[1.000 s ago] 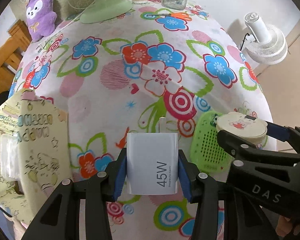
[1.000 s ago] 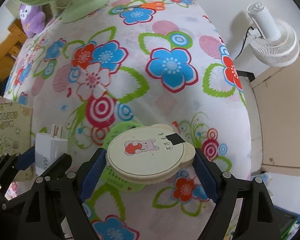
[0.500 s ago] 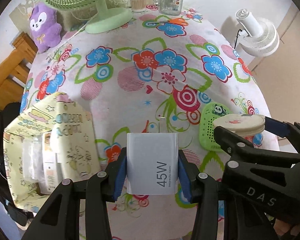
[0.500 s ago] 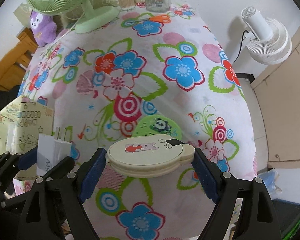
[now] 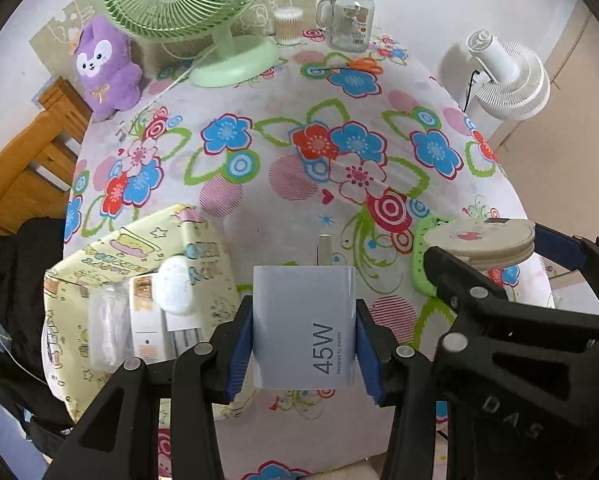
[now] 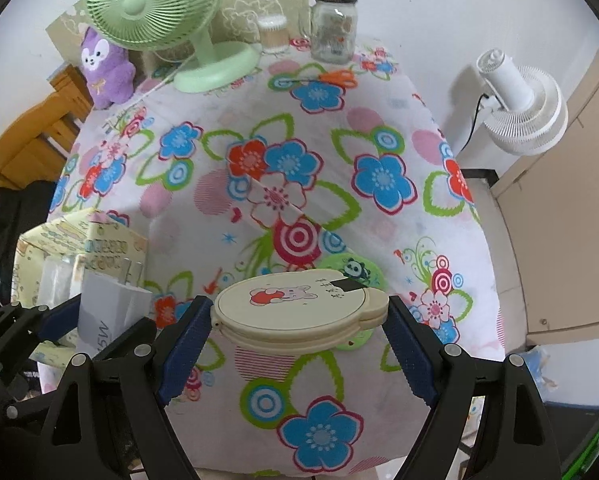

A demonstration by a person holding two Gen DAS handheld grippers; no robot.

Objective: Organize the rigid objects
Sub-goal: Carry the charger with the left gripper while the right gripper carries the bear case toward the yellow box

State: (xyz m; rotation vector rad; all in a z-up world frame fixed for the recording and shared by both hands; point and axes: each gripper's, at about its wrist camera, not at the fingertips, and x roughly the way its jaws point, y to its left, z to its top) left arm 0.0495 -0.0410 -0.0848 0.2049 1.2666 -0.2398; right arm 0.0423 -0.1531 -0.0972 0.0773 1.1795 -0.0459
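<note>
My left gripper is shut on a white 45W charger, its prongs pointing away, held above the flowered tablecloth. My right gripper is shut on a round cream compact with a rabbit picture, also lifted off the table. In the left wrist view the compact shows at the right, above a green panda disc. The right wrist view has the charger at its left edge. A yellow patterned box at the table's near left holds several white items.
A green desk fan, a purple plush, a cotton-swab jar, a glass mug jar and orange scissors line the far side. A white floor fan stands off the right edge. A wooden chair is at left.
Both grippers have risen and drawn back with the charger and the compact in them. More of the table, the far objects and the yellow box's contents have come into view.
</note>
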